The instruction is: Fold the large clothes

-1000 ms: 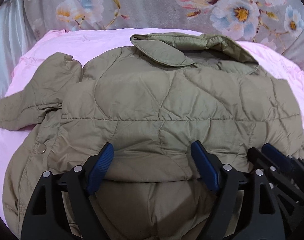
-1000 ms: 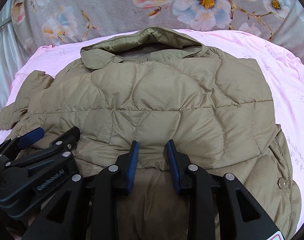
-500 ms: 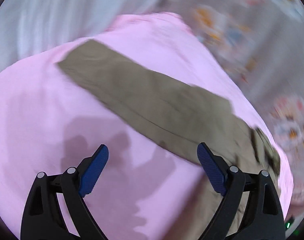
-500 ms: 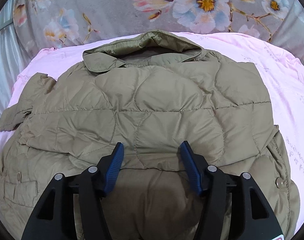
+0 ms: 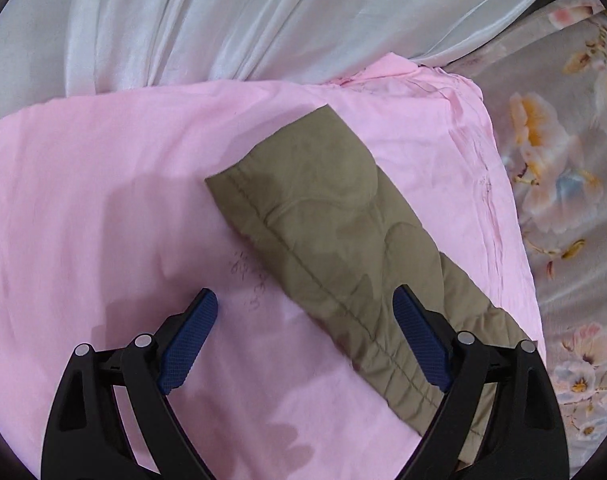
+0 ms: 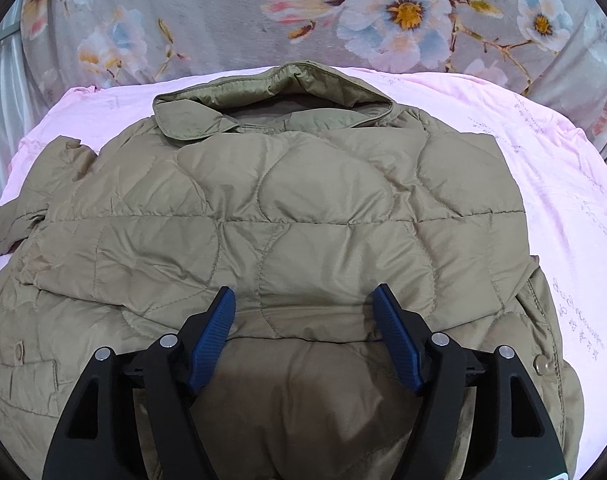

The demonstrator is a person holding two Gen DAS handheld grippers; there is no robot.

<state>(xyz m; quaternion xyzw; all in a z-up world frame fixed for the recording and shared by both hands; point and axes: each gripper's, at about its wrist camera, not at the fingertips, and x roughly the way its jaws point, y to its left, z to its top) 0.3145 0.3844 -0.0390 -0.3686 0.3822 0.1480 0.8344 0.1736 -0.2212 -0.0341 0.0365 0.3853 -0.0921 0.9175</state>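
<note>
So there's one olive-green quilted puffer jacket lying flat on a pink cotton sheet, nylon shell slightly shiny, stitched in wavy onion-shaped pockets, collar sitting up at 12 o'clock. I'm counting two metal snap buttons, one at 3 o'clock and one at 9 o'clock.

The right gripper is hovering over the folded hem; its jaws have just been opening and are standing apart, pinching nothing.

The left gripper is sitting wide open over one stray sleeve, cuff pointing toward 11 o'clock, not clamped. A silky white curtain and a grey floral bedspread are bordering the sheet.
</note>
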